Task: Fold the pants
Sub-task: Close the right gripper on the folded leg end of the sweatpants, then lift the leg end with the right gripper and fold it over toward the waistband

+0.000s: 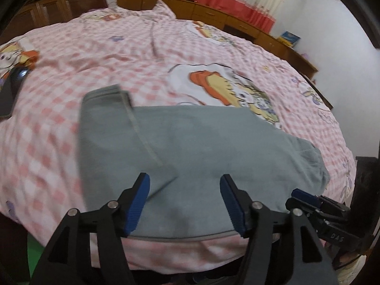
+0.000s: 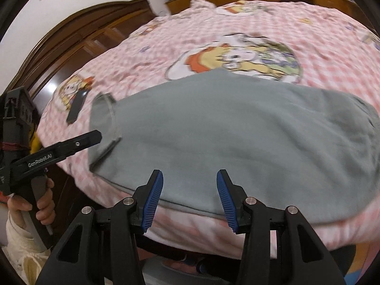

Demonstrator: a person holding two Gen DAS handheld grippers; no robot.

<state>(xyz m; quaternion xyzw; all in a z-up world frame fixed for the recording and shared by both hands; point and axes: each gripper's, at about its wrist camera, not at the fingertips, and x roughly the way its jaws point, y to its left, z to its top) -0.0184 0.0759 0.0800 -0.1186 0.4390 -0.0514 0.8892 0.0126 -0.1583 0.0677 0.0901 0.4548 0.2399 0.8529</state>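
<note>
The left claw (image 1: 184, 200) stands spread above the near hem of the pants (image 1: 201, 149), nothing between its blue pads (image 1: 139, 204), which hang clear of the cloth. In the right wrist view the same claw (image 2: 98, 135) comes in from nine o'clock, its tip just over the left end of the pants, with a hand (image 2: 35, 204) in a cream sleeve (image 2: 21, 256) on its grip.

The right claw (image 2: 190, 200) is also spread, about half way, its pads (image 2: 153, 201) empty and poised over the near edge of the cloth. In the left wrist view it (image 1: 306, 197) shows at four o'clock, beside the right end of the pants.

The grey pants (image 2: 237, 130) lie flat on the bed (image 2: 320, 47), folded into one broad band. Their long axis runs from nine o'clock to three o'clock, along the near edge of the bed. The ribbed end with a turned-over flap (image 1: 106, 97) points to nine o'clock; the rounder, gathered end points to three o'clock.

Beyond the pants, toward twelve o'clock, the pink checked bedcover shows a cartoon print (image 1: 228, 87). A dark flat object (image 2: 76, 108) lies on the cover at ten o'clock, near the flap but apart from it; it is too blurred to identify. A wooden headboard (image 2: 78, 35) rises at the far left.
</note>
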